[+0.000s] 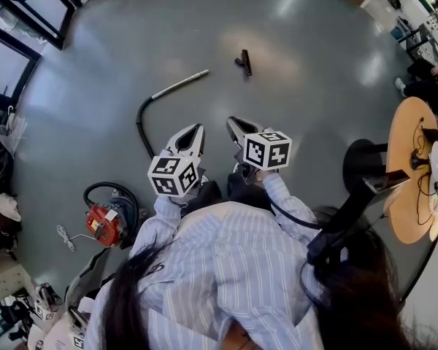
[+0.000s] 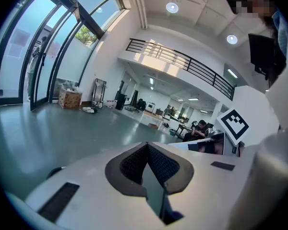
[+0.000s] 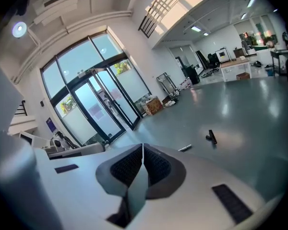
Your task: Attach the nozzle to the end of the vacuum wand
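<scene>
Left hand-held gripper (image 1: 196,128) and right hand-held gripper (image 1: 233,122) are closed, empty. The nozzle (image 1: 244,62) lies far on the floor (image 1: 314,86), right of the wand (image 1: 181,84); probably light rigid plastic, best gripped mid-body.

Open grey floor (image 1: 314,71) lies ahead of the person, with wide room to reach. Lying on it are the vacuum wand (image 1: 181,84), its curved black hose (image 1: 139,122) and, well apart, the nozzle (image 1: 244,62). A red vacuum (image 1: 104,224) stands on the left and a round wooden table (image 1: 405,137) crowds the right.
</scene>
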`<state>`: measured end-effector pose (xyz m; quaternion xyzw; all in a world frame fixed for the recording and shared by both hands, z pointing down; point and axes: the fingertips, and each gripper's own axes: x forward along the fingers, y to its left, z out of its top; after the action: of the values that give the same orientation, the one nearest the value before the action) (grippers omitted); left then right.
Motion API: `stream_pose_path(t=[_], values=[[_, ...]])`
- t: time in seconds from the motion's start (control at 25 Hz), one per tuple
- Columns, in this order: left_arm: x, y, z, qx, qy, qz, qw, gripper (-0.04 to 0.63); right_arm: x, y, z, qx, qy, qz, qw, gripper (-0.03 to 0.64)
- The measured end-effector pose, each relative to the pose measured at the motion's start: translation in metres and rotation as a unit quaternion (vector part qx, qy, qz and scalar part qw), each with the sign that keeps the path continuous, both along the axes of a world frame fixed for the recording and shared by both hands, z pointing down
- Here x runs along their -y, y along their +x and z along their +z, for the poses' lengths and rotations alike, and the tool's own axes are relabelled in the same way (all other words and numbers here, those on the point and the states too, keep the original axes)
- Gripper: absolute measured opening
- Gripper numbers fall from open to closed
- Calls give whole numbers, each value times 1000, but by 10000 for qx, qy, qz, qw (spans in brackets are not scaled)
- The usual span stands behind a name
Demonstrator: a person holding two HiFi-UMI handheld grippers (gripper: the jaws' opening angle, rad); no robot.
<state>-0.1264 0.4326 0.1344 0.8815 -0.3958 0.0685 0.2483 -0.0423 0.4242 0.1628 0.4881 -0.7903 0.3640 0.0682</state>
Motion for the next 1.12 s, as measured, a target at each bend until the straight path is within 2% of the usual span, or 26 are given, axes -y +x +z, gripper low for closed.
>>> stream_pose_path(t=[0.52, 1.12], values=[[13, 31, 4, 16, -26, -32, 10000, 6, 16, 34, -3, -6, 228, -87, 9997, 17], [50, 105, 2, -80, 43, -230, 9997, 6, 48, 117, -2, -33, 301, -270, 9992, 17]])
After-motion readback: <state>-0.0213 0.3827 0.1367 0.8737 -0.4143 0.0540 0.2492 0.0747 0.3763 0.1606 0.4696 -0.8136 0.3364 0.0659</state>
